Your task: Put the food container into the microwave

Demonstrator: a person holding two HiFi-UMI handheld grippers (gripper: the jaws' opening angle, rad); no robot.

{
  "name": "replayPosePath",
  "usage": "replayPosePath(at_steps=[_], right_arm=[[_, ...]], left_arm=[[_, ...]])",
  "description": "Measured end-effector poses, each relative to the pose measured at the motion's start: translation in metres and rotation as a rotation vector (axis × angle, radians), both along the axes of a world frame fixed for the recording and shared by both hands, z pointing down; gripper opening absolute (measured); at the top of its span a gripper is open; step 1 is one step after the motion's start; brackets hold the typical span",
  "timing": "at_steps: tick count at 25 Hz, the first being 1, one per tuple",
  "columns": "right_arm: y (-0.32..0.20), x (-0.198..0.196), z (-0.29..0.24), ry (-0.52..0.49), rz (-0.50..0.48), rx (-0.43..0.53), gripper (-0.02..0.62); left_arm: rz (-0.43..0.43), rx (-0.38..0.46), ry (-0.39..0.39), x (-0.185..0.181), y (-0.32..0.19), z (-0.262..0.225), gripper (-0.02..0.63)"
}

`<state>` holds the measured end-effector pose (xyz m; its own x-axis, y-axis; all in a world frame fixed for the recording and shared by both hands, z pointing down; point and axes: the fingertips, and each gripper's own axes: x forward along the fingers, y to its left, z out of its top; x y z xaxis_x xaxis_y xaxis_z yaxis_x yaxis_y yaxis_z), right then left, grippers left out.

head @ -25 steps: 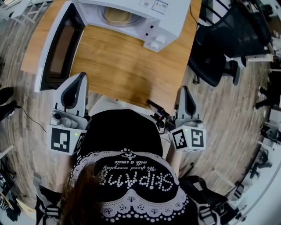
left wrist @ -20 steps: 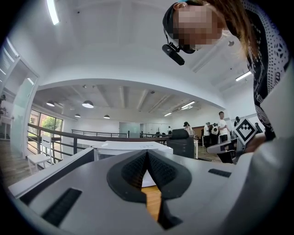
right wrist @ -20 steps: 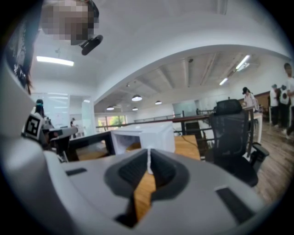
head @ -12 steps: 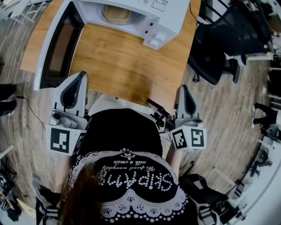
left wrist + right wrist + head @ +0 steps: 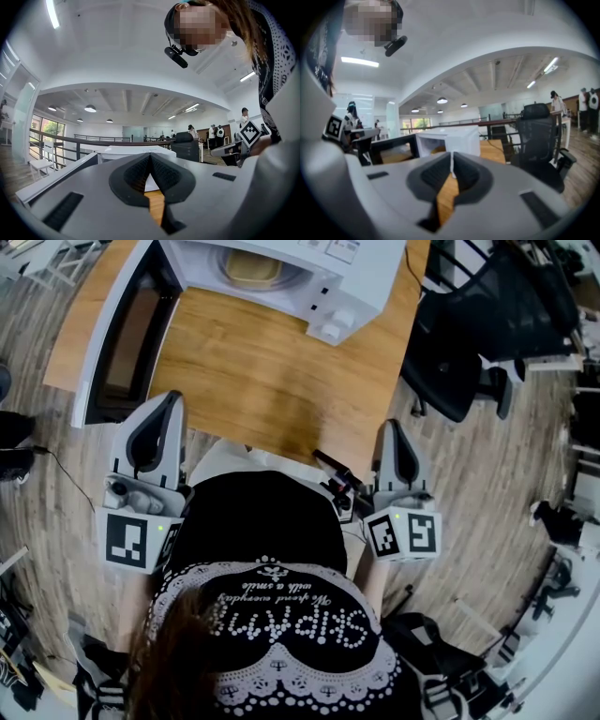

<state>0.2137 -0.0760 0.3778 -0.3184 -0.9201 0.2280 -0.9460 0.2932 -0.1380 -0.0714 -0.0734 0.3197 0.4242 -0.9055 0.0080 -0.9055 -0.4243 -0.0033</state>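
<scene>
A tan food container [image 5: 251,268] sits inside the white microwave [image 5: 314,282], whose door [image 5: 127,334] hangs open to the left at the far end of the wooden table [image 5: 262,381]. My left gripper [image 5: 172,401] is held at the table's near left corner, its jaws shut with nothing between them. My right gripper [image 5: 391,427] hovers off the near right corner, also shut and empty. The right gripper view shows the microwave [image 5: 450,138] ahead with its open door [image 5: 393,149]. In the left gripper view the shut tips [image 5: 150,157] point over the table toward the microwave [image 5: 129,152].
A black office chair [image 5: 469,343] stands right of the table and shows in the right gripper view as the chair [image 5: 536,136]. A black head-camera mount [image 5: 336,482] sticks out near the table's front edge. Wooden floor surrounds the table; people stand far off.
</scene>
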Motion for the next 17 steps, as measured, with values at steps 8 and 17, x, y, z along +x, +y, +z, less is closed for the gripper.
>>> replayPosePath(at_steps=[8,17], right_arm=[[-0.0002,-0.0004,0.0000,0.000,-0.004,-0.002,0.040],[-0.0058,0.0000,0.0070,0.005,-0.011,-0.016,0.040]], left_arm=[[-0.001,-0.004,-0.009,0.0002,0.0009,-0.0003,0.029],[0.004,-0.019,-0.014,0.0004,-0.0069,0.0058,0.029]])
